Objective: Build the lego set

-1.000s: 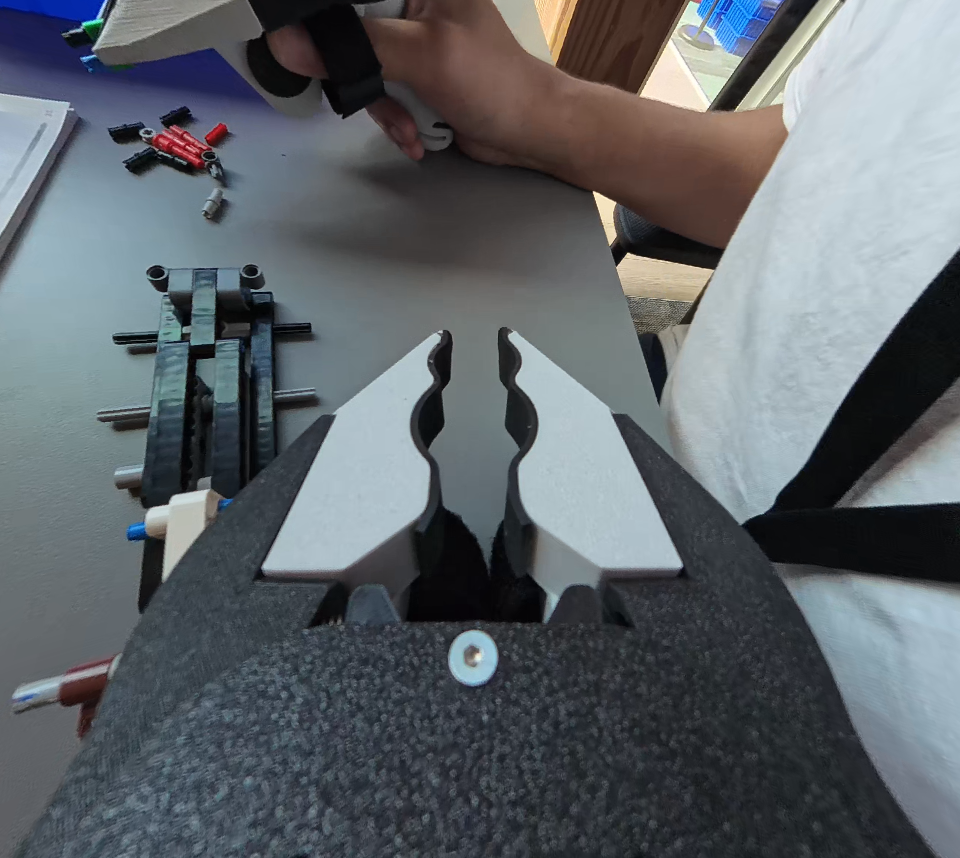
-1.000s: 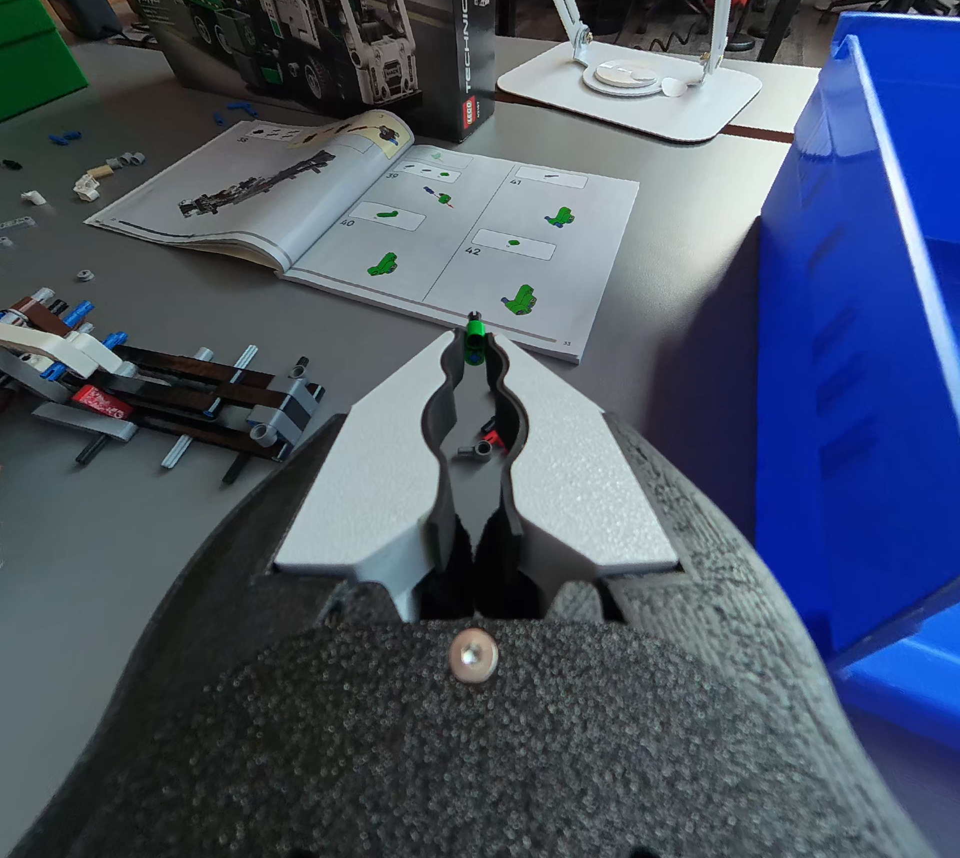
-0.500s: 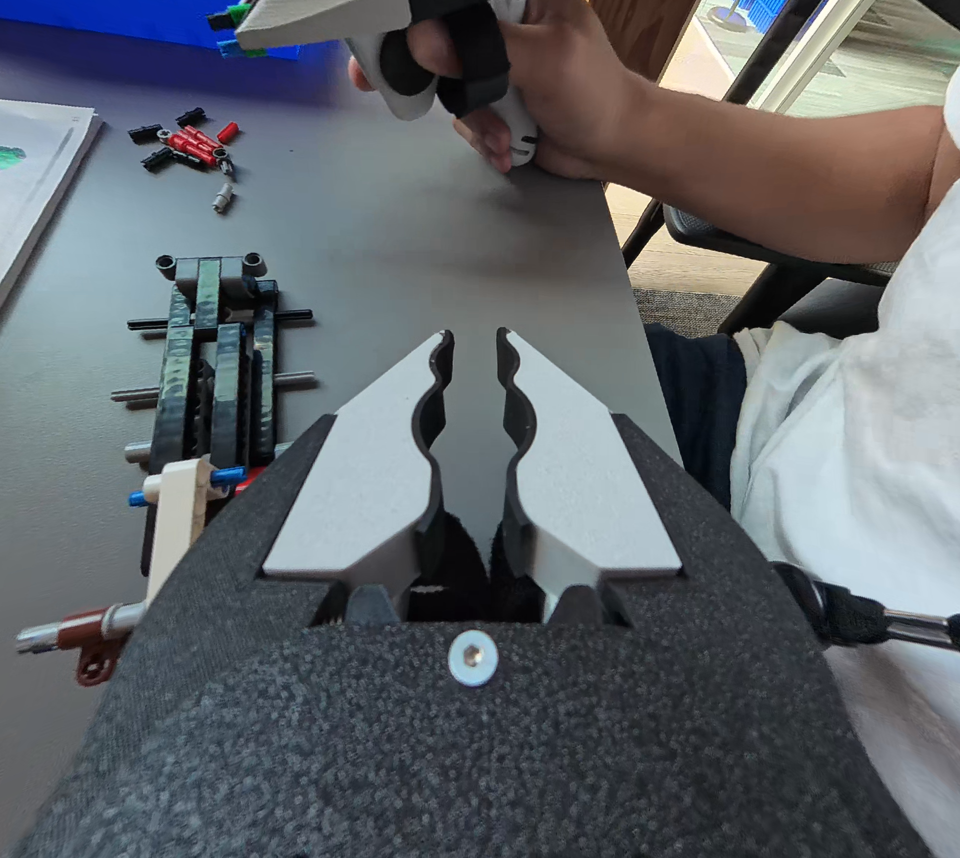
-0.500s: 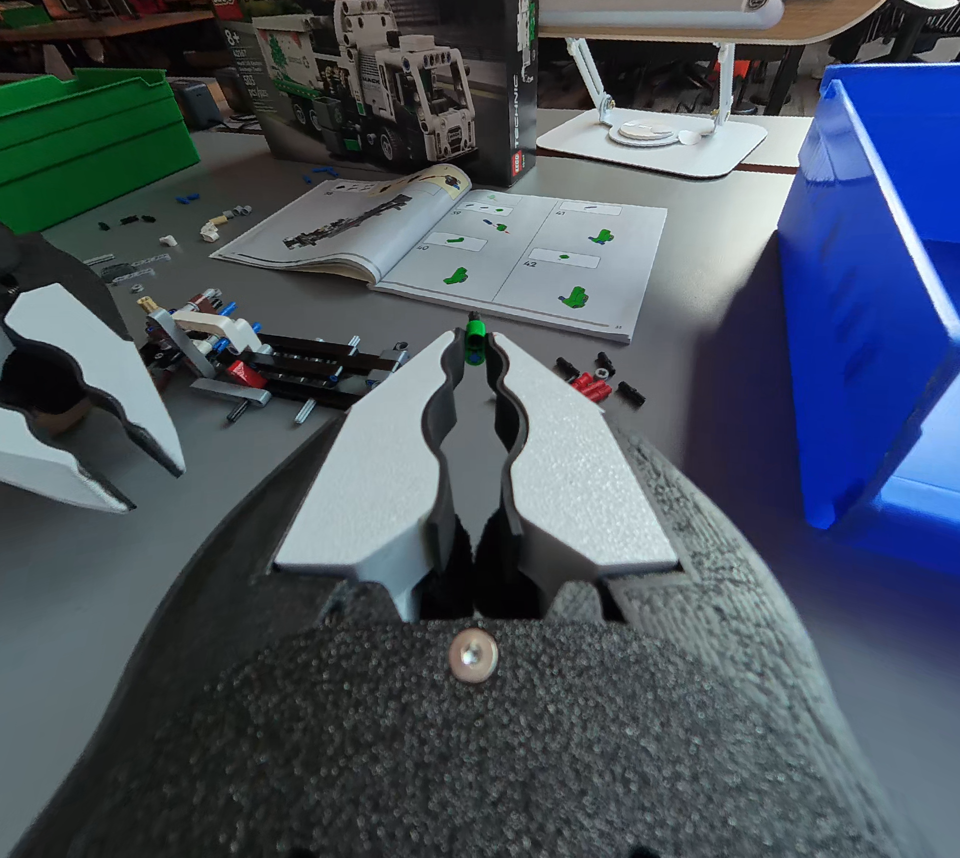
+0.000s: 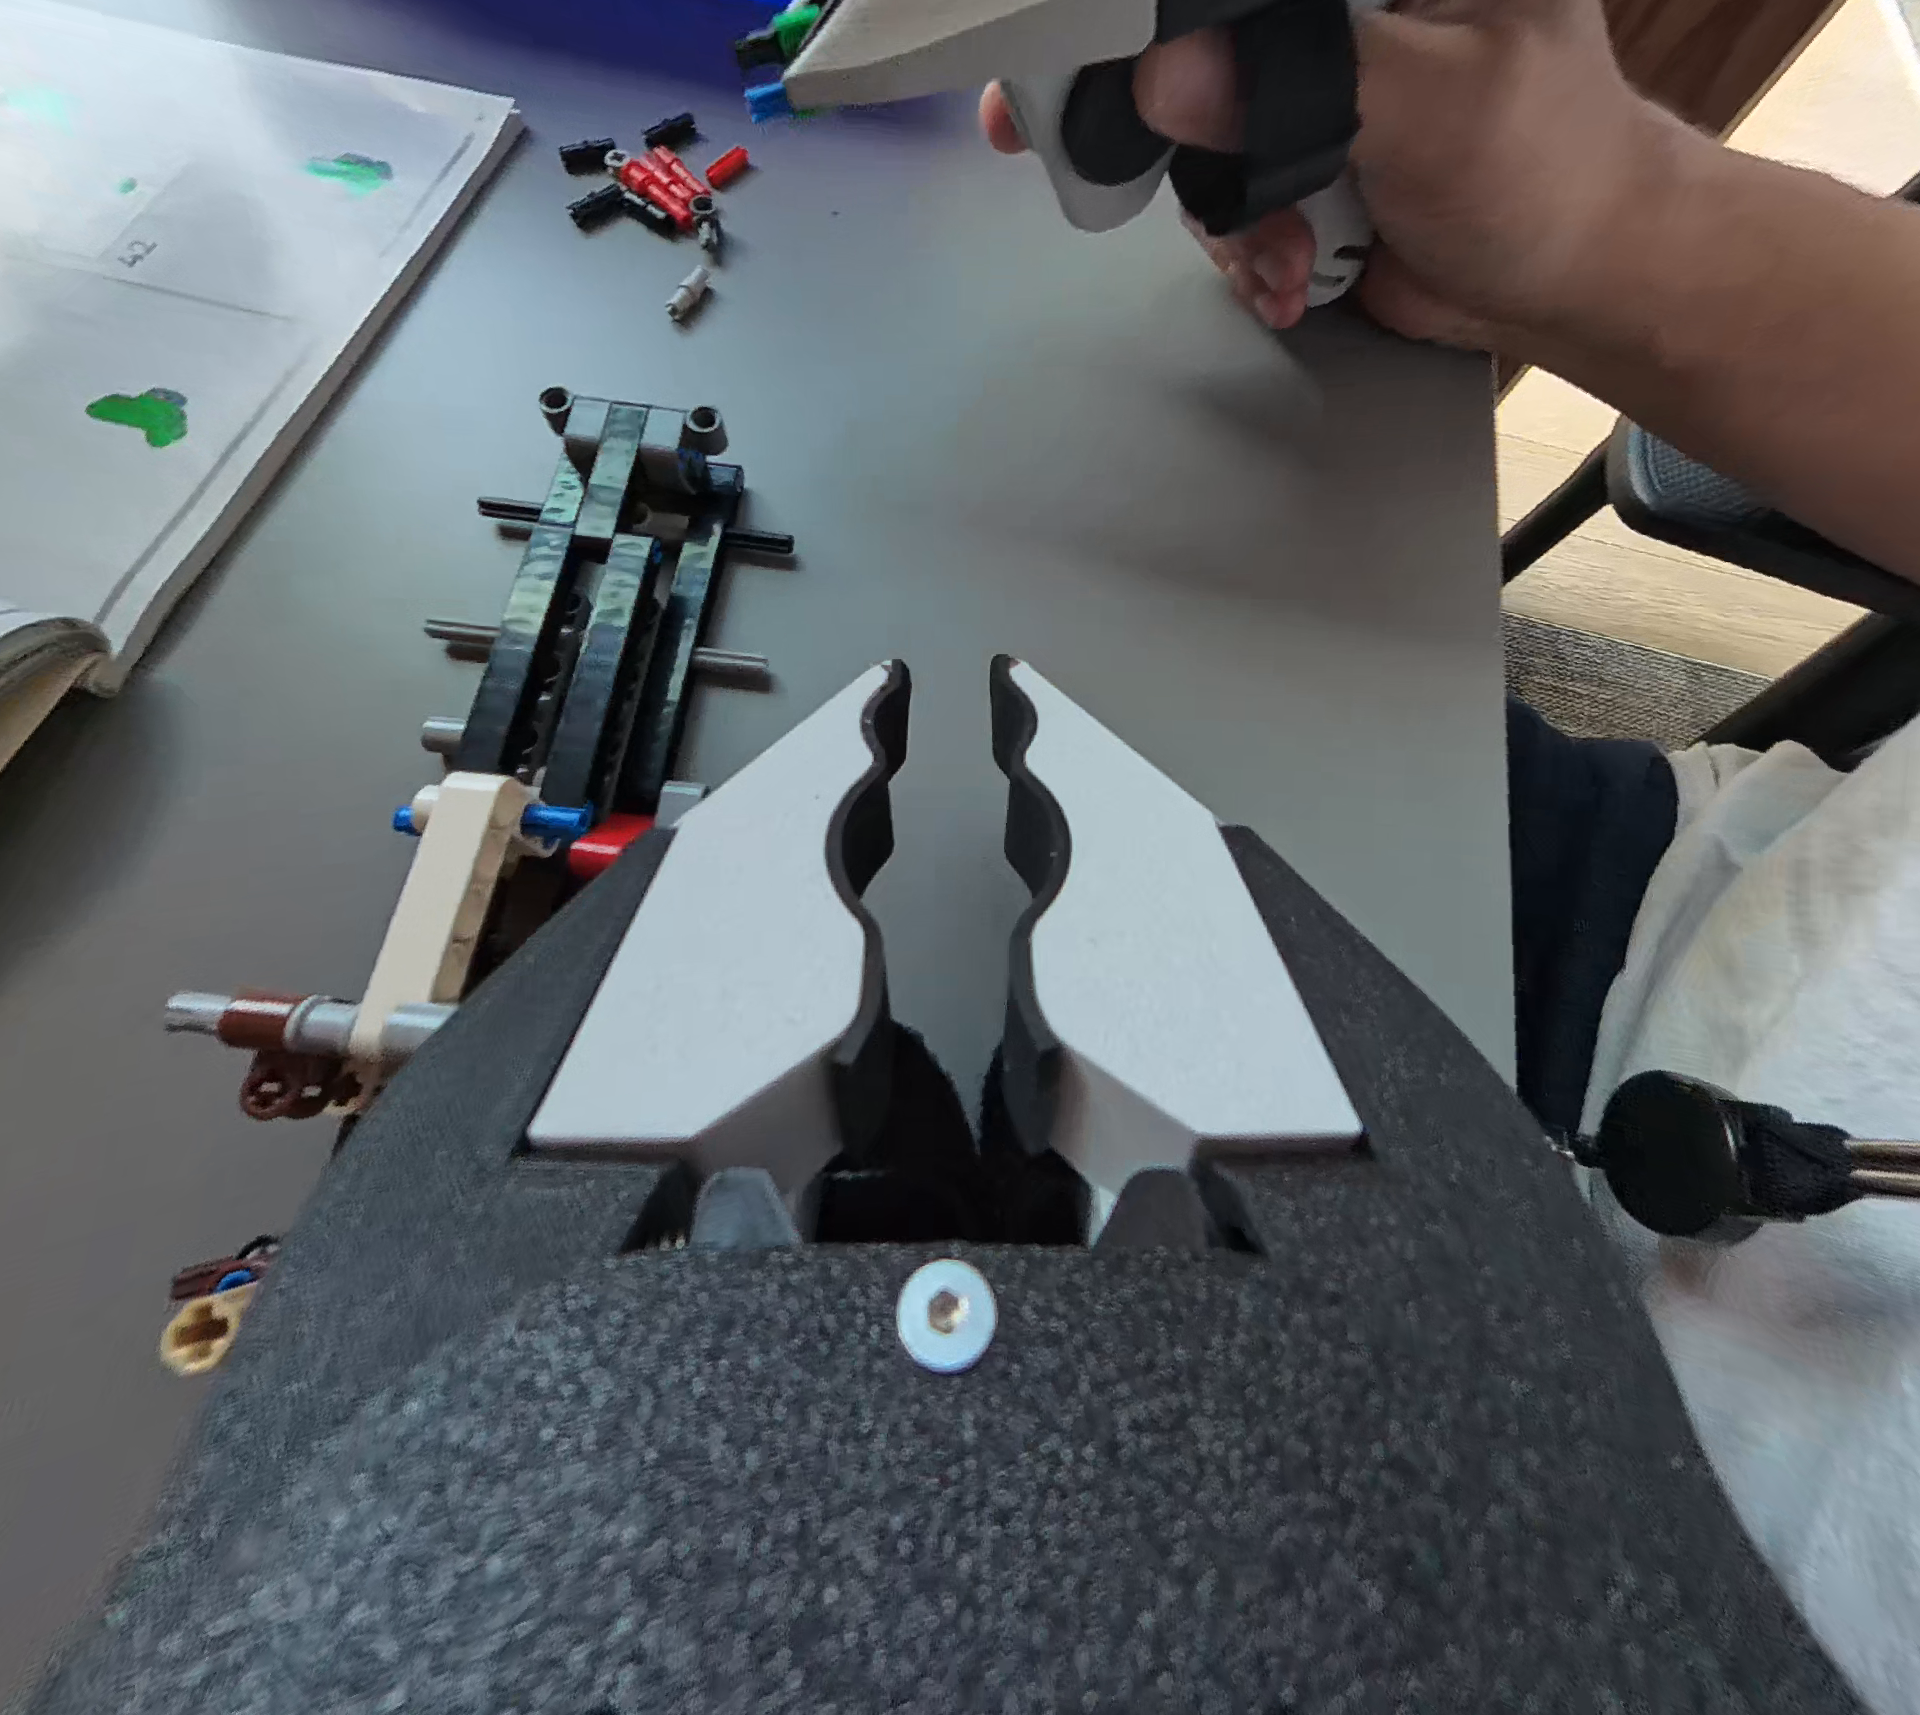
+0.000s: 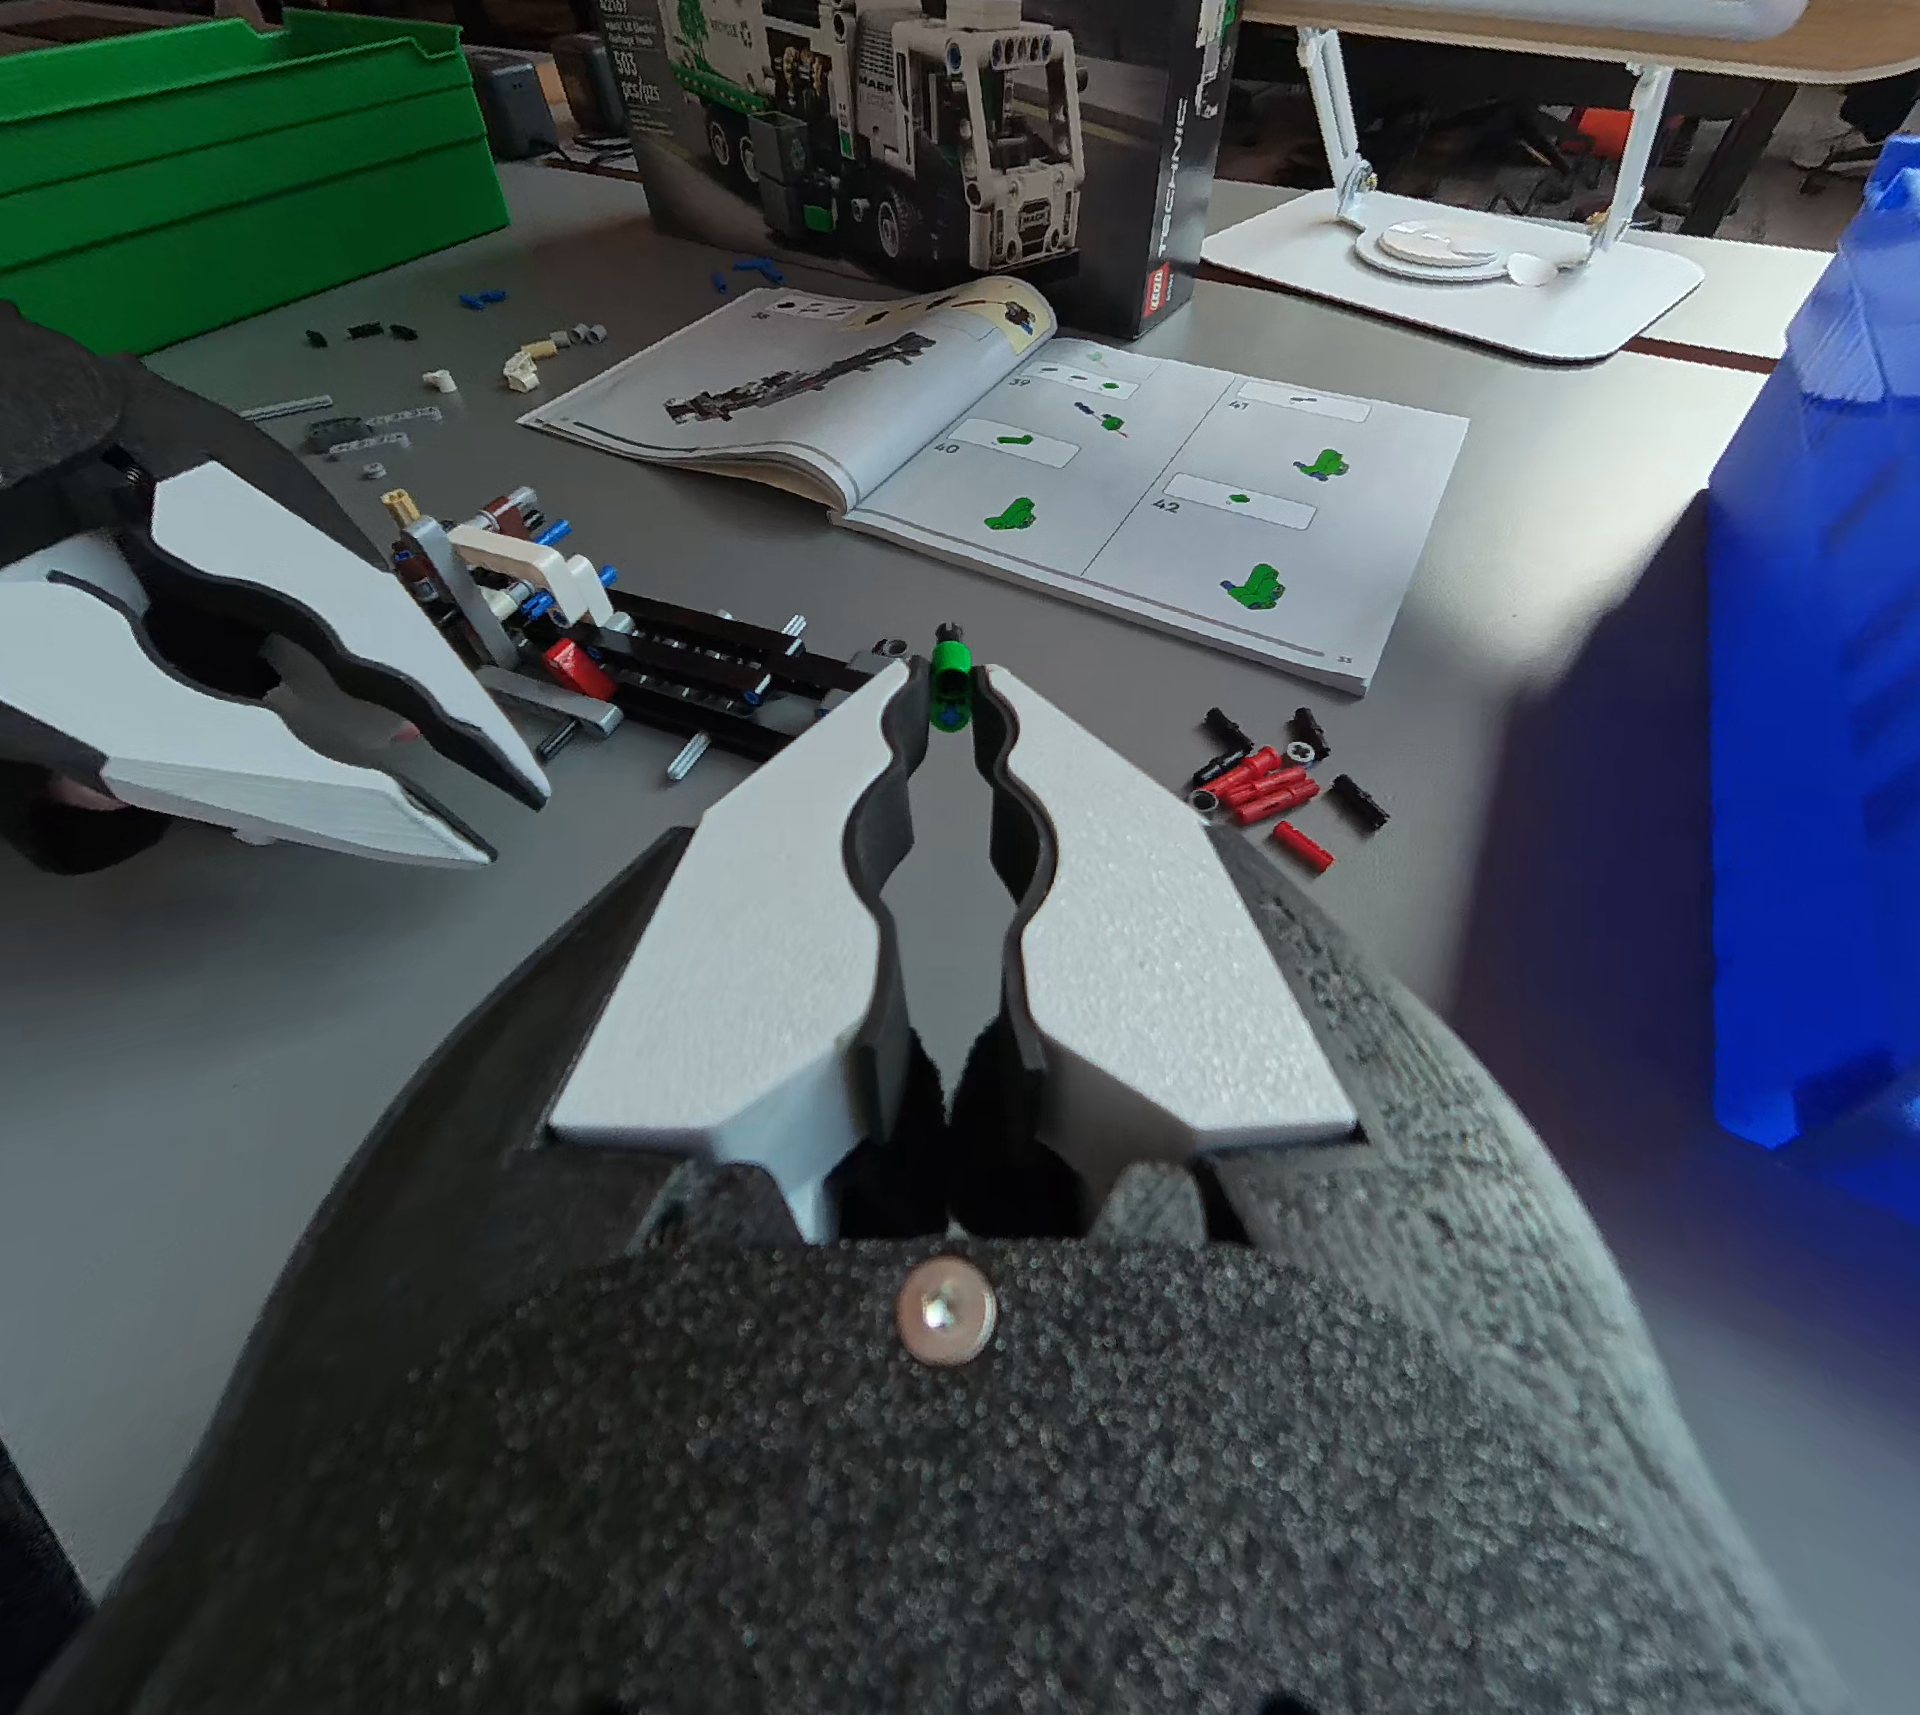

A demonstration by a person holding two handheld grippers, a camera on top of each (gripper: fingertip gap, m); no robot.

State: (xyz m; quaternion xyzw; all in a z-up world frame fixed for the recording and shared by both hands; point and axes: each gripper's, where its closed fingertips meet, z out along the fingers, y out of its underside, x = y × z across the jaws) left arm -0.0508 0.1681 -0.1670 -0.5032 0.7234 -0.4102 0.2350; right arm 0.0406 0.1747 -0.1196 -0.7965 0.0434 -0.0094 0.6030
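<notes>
Grey table (booklet, box)

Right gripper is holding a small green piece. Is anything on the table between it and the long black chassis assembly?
Nothing visible blocks it. The right gripper holds the green piece above bare table, just short of the black assembly. The open left gripper hangs off to the side.
</notes>
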